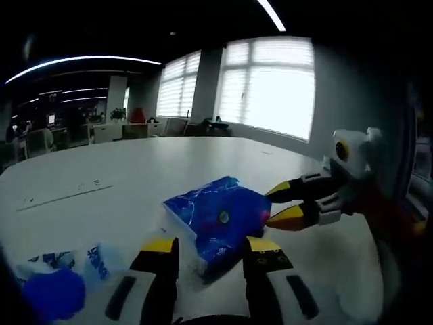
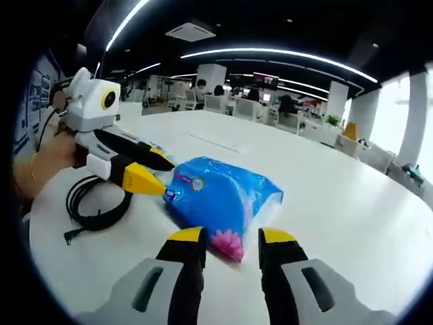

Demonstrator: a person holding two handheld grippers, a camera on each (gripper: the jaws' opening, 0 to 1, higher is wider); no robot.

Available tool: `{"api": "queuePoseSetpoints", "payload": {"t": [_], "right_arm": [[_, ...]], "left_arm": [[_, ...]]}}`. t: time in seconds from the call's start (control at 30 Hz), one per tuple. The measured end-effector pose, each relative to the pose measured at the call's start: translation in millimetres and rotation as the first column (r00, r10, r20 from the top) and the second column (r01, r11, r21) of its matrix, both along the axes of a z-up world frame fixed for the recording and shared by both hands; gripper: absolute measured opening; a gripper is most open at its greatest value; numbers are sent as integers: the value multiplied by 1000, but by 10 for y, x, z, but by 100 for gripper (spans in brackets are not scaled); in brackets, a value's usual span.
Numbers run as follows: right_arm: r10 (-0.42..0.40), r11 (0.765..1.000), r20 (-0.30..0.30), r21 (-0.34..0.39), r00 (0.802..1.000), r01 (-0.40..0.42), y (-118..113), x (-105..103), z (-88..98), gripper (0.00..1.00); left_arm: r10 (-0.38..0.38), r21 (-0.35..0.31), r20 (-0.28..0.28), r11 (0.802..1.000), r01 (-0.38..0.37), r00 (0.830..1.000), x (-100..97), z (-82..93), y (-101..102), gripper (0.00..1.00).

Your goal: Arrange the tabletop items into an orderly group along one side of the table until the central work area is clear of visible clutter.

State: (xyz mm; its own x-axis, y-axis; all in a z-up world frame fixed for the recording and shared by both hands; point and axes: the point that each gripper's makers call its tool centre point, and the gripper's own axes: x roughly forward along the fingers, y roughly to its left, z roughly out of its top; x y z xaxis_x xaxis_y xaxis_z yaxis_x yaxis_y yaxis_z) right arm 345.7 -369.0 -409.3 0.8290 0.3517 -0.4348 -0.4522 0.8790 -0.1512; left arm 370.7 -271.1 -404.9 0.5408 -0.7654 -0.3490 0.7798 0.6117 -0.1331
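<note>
Blue tissue pack (image 1: pixel 220 220) flat on the white table (image 1: pixel 135 176), the landmark here. Left gripper (image 1: pixel 211 256) at the pack's near end, jaws parted, nothing held, tips either side of its corner. Right gripper (image 2: pixel 231 244) at the opposite end (image 2: pixel 220 196), jaws likewise apart, empty. Beside the pack, a coiled black cable (image 2: pixel 95 203). Near the pack's left side, crumpled blue-and-white wrappers (image 1: pixel 61 281).

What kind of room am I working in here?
Likely an open-plan office: a large white table, rows of desks with monitors behind, strip ceiling lights and big blinded windows.
</note>
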Motion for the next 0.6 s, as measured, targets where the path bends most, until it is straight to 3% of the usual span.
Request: {"api": "queuePoseSetpoints", "payload": {"t": [0.37,0.43,0.6], "right_arm": [[-7,999,7,-33,1000,8,-31,28,-30,14],[-8,999,11,-48,1000,8,-45,31,-36,11],[-11,998,15,-58,1000,12,-56,38,-41,7]], "left_arm": [[87,-27,-102,996,-91,991,69,-79,43,21],[96,12,-76,995,-95,992,84,-100,63,16],[120,35,-62,992,-118,991,94,-101,74,5]]}}
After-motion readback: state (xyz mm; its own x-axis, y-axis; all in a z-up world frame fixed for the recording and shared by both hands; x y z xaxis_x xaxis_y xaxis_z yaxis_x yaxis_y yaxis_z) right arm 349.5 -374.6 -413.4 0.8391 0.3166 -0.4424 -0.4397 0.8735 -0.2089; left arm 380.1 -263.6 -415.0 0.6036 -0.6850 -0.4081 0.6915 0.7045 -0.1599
